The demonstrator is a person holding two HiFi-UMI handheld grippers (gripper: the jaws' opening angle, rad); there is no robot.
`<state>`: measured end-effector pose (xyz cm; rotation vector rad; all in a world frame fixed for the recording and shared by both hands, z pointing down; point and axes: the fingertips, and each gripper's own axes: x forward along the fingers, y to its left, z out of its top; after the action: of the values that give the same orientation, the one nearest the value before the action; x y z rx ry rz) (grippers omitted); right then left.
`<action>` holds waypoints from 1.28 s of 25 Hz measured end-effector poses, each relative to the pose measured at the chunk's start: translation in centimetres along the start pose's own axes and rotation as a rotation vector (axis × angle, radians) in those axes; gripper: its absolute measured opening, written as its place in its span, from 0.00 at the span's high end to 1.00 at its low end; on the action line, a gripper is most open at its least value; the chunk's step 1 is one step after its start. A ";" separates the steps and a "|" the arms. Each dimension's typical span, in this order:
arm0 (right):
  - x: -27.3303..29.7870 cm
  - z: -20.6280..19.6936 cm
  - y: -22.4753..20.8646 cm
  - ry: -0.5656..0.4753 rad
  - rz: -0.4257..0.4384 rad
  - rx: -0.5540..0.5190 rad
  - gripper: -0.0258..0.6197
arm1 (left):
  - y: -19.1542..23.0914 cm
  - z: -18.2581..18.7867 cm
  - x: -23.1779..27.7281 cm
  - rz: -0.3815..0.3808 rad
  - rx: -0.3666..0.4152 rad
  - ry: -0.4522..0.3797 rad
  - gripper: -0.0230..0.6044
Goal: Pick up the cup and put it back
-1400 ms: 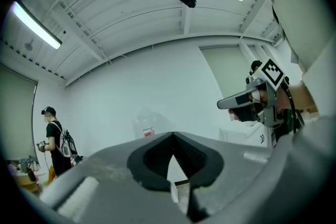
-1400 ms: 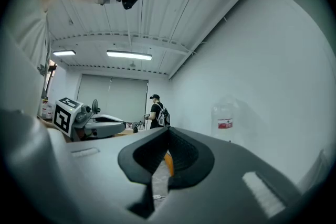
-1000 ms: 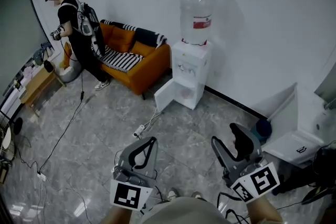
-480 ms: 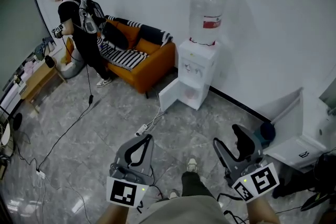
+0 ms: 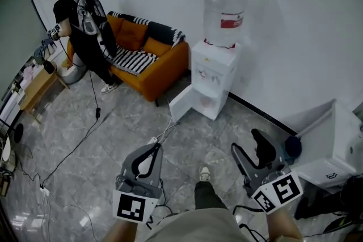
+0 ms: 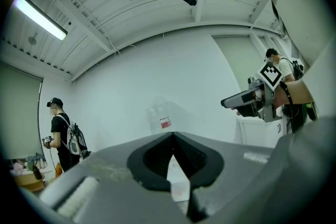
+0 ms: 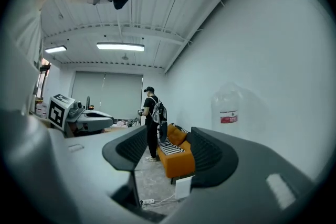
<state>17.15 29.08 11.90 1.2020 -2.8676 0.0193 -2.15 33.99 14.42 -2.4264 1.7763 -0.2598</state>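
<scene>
I see no cup in any view. A white water dispenser [image 5: 212, 79] with a large bottle on top stands against the far wall. Its lower cabinet door [image 5: 181, 102] hangs open, and I cannot make out what is inside. My left gripper [image 5: 154, 148] is held low over the floor, pointing at the dispenser, shut with nothing in it. My right gripper [image 5: 249, 145] is level with it on the right, its jaws apart and empty. The dispenser's bottle [image 7: 229, 107] shows beyond the right jaws, and the bottle [image 6: 160, 118] also sits above the left jaws.
An orange sofa [image 5: 150, 62] with a striped throw stands left of the dispenser. A person with a backpack [image 5: 79, 25] stands by a low table [image 5: 37, 90]. Cables and a power strip [image 5: 152, 140] lie on the tiled floor. A white cabinet [image 5: 340, 144] stands at the right.
Both grippers and the view have come forward toward the dispenser, and my foot now shows on the floor. The person by the sofa has shifted slightly left.
</scene>
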 end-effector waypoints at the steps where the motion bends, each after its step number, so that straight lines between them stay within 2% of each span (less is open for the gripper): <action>1: 1.1 -0.2 -1.0 0.008 0.003 -0.014 0.55 | 0.4 -0.1 1.3 0.004 -0.003 0.009 0.96; 4: 4.6 -0.3 -4.0 0.020 0.015 -0.049 0.54 | 1.5 -0.6 5.8 0.008 -0.007 0.028 0.96; 11: 11.6 -0.8 -12.0 0.032 0.048 0.012 0.54 | 3.2 -0.8 16.5 0.021 -0.018 0.062 0.96; 17: 16.0 -1.2 -16.6 0.029 0.056 0.031 0.54 | 4.9 -0.4 22.9 0.027 -0.016 0.068 0.96; 21: 18.2 -1.7 -17.7 0.033 0.059 0.039 0.52 | 6.4 -0.4 24.9 0.041 -0.031 0.061 0.96; 27: 21.0 -3.3 -17.5 0.072 0.028 0.049 0.52 | 9.0 -2.1 26.7 0.016 -0.035 0.068 0.96; 32: 23.5 -3.7 -16.3 0.089 -0.055 0.059 0.52 | 11.9 -3.2 28.4 -0.075 -0.022 0.050 0.96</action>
<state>12.37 1.01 16.38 1.2561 -2.7754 0.1531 -5.56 3.31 17.04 -2.5267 1.7190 -0.3131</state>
